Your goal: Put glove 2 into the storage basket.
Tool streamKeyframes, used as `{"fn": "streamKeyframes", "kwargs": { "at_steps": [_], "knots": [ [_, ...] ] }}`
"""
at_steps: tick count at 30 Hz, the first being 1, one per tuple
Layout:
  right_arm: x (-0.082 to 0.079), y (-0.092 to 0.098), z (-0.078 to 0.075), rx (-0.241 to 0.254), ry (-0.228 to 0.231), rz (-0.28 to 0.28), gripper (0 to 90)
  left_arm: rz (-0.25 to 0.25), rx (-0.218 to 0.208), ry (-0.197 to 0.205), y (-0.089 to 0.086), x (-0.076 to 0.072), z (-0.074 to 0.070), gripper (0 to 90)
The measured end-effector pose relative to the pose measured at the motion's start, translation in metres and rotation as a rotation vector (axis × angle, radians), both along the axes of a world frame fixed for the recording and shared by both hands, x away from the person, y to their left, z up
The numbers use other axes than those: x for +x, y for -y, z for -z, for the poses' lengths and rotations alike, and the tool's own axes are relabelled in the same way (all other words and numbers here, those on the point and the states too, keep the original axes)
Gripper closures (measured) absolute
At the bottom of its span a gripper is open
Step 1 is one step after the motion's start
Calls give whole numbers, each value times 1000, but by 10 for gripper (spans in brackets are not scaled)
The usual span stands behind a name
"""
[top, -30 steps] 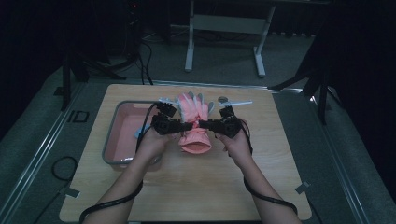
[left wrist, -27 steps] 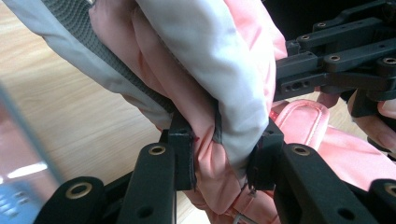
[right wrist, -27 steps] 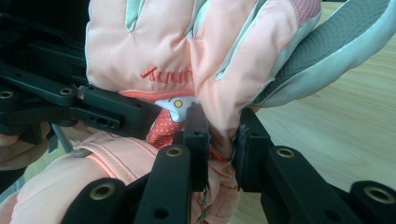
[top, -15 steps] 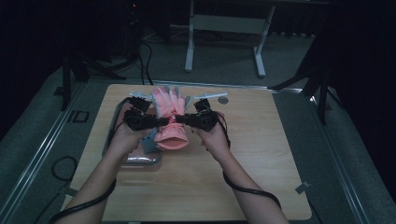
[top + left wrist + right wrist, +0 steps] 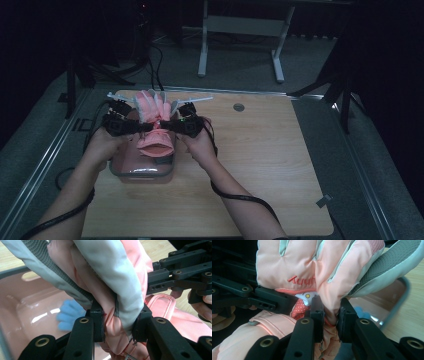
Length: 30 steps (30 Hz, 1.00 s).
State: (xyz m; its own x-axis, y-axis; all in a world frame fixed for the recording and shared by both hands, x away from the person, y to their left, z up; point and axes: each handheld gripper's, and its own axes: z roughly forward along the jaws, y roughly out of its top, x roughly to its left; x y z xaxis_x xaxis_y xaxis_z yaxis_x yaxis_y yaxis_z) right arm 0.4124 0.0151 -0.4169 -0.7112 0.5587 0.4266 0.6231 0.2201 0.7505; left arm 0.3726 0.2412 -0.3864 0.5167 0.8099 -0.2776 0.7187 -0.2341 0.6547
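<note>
A pink and grey padded glove (image 5: 153, 108) hangs between both grippers above the pink container (image 5: 143, 173) at the table's left. My left gripper (image 5: 142, 127) is shut on the glove's wrist from the left, and my right gripper (image 5: 168, 126) is shut on it from the right. In the left gripper view the left gripper (image 5: 117, 315) pinches bunched glove (image 5: 120, 277) fabric, with the other gripper (image 5: 180, 272) behind. In the right gripper view the right gripper (image 5: 329, 308) squeezes the glove (image 5: 299, 262) below its red lettering. The glove's cuff (image 5: 156, 142) droops toward the container.
A blue object (image 5: 70, 315) lies inside the container (image 5: 30, 302). A small metal disc (image 5: 238, 107) sits in the wooden table (image 5: 260, 165) near its far edge. A white stand (image 5: 240, 25) is on the floor beyond. Cables trail from both hands.
Both hands have carried the glove leftward, from above the table's middle to above the pink container. The grip on the glove looks unchanged.
</note>
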Motion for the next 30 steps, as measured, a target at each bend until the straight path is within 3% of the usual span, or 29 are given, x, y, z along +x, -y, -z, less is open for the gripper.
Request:
{"fn": "streamKeyframes", "kwargs": {
  "at_steps": [5, 11, 16, 20, 24, 28, 30],
  "knots": [
    [3, -17, 15, -12, -22, 0, 772, -4, -10, -37, -16, 5, 18, 688],
    [4, -26, 42, -53, -60, 7, 772, -2, -43, -79, -24, 10, 52, 688],
    [0, -33, 59, -101, -65, 21, 772, 20, -31, -115, -26, 13, 70, 686],
    [-2, -32, 66, -111, -80, 22, 771, 19, -53, -128, -25, 12, 76, 685],
    [-3, -30, 69, -146, -100, 19, 767, 29, -48, -148, -23, 12, 83, 684],
    [-3, -32, 77, -183, -122, 11, 765, 22, -17, -179, -20, 13, 92, 680],
    [-3, -33, 78, -196, -112, 8, 762, 16, -23, -184, -21, 14, 93, 672]
  ]
}}
